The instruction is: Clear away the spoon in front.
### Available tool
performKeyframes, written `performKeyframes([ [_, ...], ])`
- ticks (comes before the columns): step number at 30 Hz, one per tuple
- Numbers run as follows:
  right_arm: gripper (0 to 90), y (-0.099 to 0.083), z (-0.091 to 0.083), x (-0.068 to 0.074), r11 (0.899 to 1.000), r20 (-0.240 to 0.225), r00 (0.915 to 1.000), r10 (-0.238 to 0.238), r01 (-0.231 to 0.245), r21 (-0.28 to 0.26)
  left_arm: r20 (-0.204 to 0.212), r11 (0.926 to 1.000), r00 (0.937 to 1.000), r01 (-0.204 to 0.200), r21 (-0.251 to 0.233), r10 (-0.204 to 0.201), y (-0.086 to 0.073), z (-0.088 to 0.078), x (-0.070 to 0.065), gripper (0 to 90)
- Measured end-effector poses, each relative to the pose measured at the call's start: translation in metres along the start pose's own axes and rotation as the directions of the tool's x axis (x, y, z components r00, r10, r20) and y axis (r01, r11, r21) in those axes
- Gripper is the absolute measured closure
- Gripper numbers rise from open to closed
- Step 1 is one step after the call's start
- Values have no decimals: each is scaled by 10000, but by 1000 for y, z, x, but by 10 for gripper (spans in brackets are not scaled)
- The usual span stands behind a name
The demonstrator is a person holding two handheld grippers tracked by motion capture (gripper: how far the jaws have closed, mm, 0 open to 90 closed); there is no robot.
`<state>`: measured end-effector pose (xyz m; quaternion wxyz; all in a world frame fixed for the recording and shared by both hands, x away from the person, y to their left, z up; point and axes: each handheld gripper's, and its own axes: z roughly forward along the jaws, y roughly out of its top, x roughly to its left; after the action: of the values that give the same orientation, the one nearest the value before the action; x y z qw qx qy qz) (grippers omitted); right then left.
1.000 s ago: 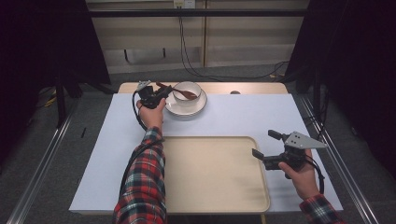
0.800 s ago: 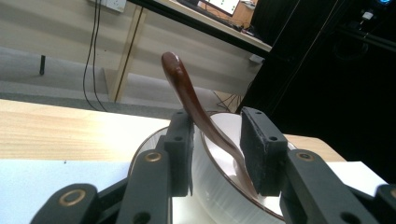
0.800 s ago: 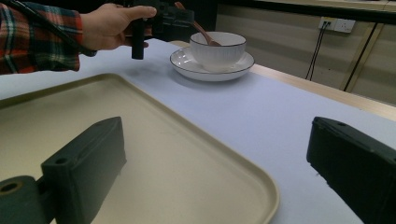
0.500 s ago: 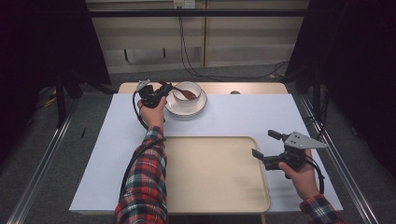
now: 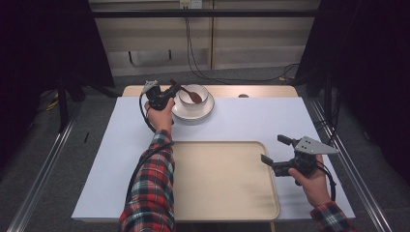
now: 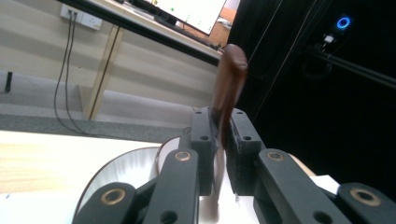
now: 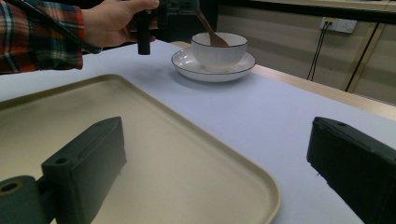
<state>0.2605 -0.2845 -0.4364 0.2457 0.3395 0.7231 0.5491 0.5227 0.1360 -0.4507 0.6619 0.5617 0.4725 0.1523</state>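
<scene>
A white bowl (image 5: 199,99) stands on a white saucer (image 5: 193,114) at the far middle of the table. A brown wooden spoon (image 5: 189,94) leans in it, handle up and to the left. My left gripper (image 5: 171,92) is beside the bowl's left rim. Its jaws have just been closing, and in the left gripper view they are shut on the spoon handle (image 6: 229,86). My right gripper (image 5: 273,149) hovers open at the right edge of the beige tray (image 5: 222,183), with nothing between its fingers (image 7: 84,163).
A white sheet covers the table (image 5: 270,118), whose wooden far edge shows behind the bowl. The tray (image 7: 140,135) lies near the front and is bare. Cables hang down the wall at the back.
The left gripper has edged slightly right onto the spoon handle beside the bowl. The right gripper has stayed where it was.
</scene>
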Motion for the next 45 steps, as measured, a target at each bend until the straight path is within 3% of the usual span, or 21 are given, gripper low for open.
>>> performKeyframes([
  [5,43,0,-1,0,10000,90,10000,17,-16,-32,200,9996,9995,-251,-91,253,10,0,-7,835],
  [17,41,1,-2,2,10000,-36,10000,-3,2,-54,613,9984,9980,-132,-558,167,34,-15,-18,838],
  [29,41,1,-1,4,9999,-9,10000,-72,72,-107,921,9981,9950,-350,-514,396,53,-33,-28,839],
  [34,40,2,-1,4,9999,36,10000,-48,49,-118,1073,9971,9938,-202,-734,280,59,-38,-33,839],
  [45,39,1,-1,5,10000,-124,9999,-37,36,-65,1216,9975,9924,-103,-694,187,70,-59,-36,839],
])
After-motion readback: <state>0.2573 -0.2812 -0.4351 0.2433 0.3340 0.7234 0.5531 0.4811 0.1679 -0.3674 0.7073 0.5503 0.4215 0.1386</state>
